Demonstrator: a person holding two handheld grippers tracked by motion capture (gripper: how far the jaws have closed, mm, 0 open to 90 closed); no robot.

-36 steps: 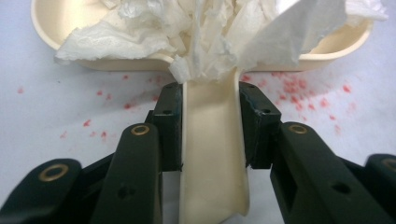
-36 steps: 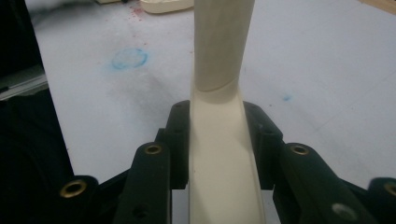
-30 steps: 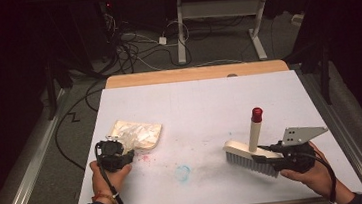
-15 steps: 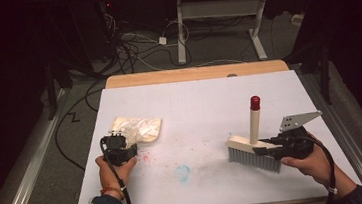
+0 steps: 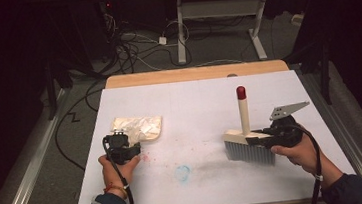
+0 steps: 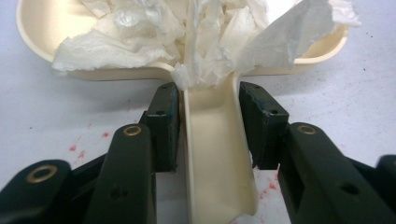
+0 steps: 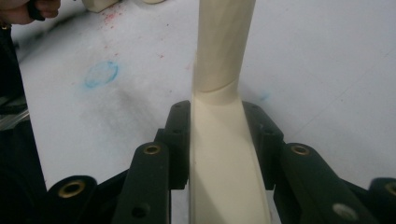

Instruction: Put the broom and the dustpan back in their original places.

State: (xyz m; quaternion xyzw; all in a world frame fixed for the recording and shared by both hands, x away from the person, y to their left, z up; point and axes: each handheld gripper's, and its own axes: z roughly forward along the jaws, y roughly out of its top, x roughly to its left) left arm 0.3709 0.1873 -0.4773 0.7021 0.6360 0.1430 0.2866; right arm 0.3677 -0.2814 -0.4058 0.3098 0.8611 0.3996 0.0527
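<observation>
Gripping is shown at both hands. The left gripper (image 6: 205,140) is closed on the handle of a cream dustpan (image 6: 219,154), the channel-shaped handle lying between the jaws and the pan ahead of them, flat on the desk (image 5: 194,105). Crumpled tissue (image 6: 196,37) is heaped in the pan just beyond the jaw tips. The right gripper (image 7: 219,149) is closed on the cream base of a brush (image 5: 249,145), whose handle rises ahead of the jaws to a red tip; in the high view the grey bristles hang below the jaws, at or just above the desk.

Both tools are judged light, stiff plastic with smooth, somewhat slippery faces. The dustpan is best taken by its handle, as here, since its thin rim would flex. The brush is best held at the block or low on the handle, where leverage over the bristles is greatest. The bristles are soft and would splay under pressure. The tissue is very light and loose, and could be spilled by a tilt of the pan. A blue mark (image 5: 182,171) and red specks (image 5: 145,158) lie on the desk between the grippers.
</observation>
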